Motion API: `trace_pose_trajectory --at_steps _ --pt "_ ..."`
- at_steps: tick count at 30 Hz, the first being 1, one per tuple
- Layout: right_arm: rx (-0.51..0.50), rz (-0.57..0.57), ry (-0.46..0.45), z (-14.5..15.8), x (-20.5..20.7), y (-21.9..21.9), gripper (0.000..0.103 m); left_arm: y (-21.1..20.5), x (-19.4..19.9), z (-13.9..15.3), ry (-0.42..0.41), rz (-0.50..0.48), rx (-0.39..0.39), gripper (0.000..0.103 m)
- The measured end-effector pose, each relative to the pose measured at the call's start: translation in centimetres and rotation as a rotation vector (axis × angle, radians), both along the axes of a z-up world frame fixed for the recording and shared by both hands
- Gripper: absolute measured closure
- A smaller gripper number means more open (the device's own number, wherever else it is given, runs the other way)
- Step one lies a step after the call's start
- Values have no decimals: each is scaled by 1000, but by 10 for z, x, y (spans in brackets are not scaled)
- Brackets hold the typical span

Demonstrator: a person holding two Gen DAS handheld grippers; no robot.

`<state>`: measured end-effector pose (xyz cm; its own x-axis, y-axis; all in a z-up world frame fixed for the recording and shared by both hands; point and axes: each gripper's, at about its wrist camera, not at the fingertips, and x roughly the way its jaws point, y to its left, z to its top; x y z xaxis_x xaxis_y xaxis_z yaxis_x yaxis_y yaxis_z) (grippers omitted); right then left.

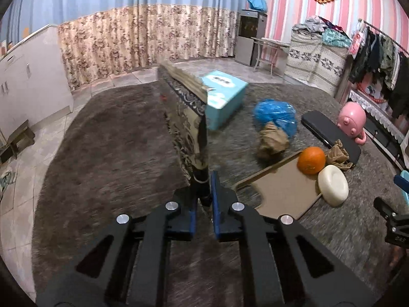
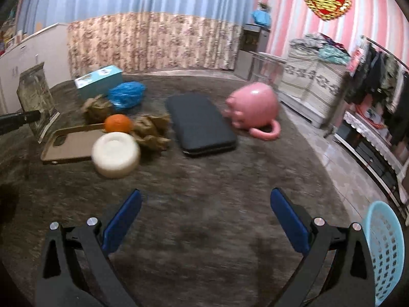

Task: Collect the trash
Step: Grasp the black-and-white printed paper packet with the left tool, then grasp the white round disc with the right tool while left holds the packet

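Note:
My left gripper (image 1: 204, 183) is shut on the bottom edge of a flat patterned packet (image 1: 184, 117), which stands upright above the brown fuzzy table (image 1: 115, 140). In the right wrist view the same packet (image 2: 35, 97) is at the far left. Loose on the table lie a crumpled blue plastic bag (image 1: 277, 115) (image 2: 126, 94) and two wads of brown paper (image 1: 272, 140) (image 2: 150, 130). My right gripper (image 2: 205, 212) hangs open over bare table, with nothing between its fingers.
Around the trash are an orange (image 2: 118, 123), a white round block (image 2: 116, 154), a brown phone case (image 2: 69, 145), a black case (image 2: 202, 124), a tipped pink mug (image 2: 253, 107) and a light blue box (image 2: 98, 79). A pale blue basket (image 2: 383, 253) stands at the right.

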<state>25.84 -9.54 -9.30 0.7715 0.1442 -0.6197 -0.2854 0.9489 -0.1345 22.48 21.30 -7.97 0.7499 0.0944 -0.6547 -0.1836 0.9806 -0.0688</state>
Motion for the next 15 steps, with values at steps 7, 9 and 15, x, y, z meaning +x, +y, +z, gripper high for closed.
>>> trace_pose_trajectory --at_steps 7,9,15 --pt "52 114 61 1 16 36 5 29 -21 -3 1 48 -46 100" --pt "65 142 96 -2 23 49 5 30 -26 -2 0 55 -37 100" --pt "147 168 181 -14 45 66 6 28 -37 -4 10 46 -23 100"
